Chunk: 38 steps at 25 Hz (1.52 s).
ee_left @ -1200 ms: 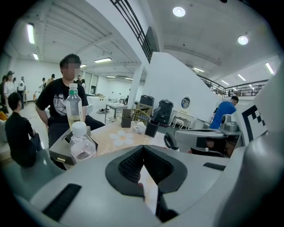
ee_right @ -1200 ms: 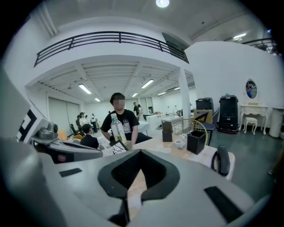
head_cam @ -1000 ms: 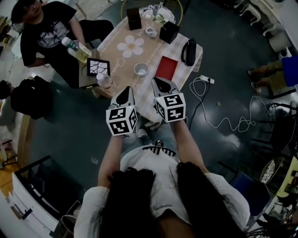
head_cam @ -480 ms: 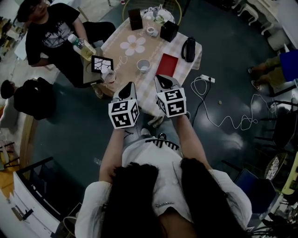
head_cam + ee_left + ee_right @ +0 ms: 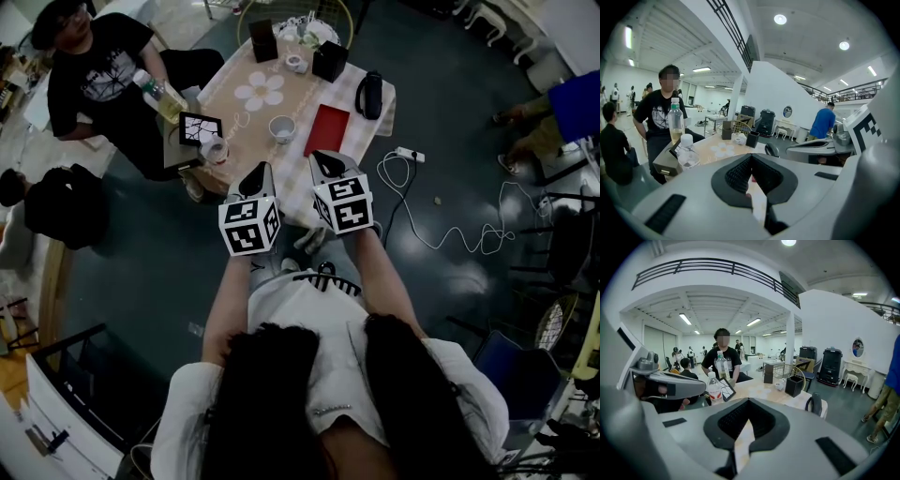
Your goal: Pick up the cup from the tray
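Left hand-held gripper (image 5: 258,172) and right hand-held gripper (image 5: 322,160) both clenched, empty. White round cup (image 5: 282,128) sits ahead on bench (image 5: 246,120), well apart, unheld.

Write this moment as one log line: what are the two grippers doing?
left gripper: fingers shut, empty | right gripper: fingers shut, empty | white cup: on table, untouched, ahead of both | pickup: not yet done

- Both arms reach out in front, left arm (image 5: 222,305) and right arm (image 5: 382,286) pretty much parallel.
- left gripper (image 5: 255,175): jaws closed together with nothing between them, nose pointing forward and tipped a bit down.
- right gripper (image 5: 323,161): same deal, jaws closed and empty, tipped a bit down, sitting just beside the left one, apart.
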Each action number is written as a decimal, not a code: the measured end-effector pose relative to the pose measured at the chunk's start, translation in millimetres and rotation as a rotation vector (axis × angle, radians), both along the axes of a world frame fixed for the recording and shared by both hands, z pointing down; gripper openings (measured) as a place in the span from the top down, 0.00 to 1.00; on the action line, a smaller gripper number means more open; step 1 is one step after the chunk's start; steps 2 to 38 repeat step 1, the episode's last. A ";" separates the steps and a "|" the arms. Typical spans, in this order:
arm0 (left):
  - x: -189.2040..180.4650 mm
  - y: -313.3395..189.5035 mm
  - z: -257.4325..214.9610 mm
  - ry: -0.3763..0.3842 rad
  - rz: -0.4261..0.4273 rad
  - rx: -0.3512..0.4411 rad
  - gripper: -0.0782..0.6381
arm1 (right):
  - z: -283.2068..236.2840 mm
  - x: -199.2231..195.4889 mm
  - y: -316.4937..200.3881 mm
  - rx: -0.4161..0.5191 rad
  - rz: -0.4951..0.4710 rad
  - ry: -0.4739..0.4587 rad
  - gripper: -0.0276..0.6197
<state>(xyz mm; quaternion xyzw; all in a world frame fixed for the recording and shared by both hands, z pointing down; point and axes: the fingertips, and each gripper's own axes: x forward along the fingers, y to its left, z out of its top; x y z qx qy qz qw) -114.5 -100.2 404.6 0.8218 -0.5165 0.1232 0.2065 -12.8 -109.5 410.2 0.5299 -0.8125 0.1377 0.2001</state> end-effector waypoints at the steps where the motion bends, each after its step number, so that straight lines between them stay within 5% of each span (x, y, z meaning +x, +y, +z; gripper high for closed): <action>1: 0.4 1.0 -0.4 -0.001 0.004 0.002 0.88 | -0.5 -0.1 1.3 0.001 0.002 0.001 0.95; 38: 0.4 1.0 -0.4 -0.001 0.004 0.002 0.88 | -0.5 -0.1 1.3 0.001 0.002 0.001 0.95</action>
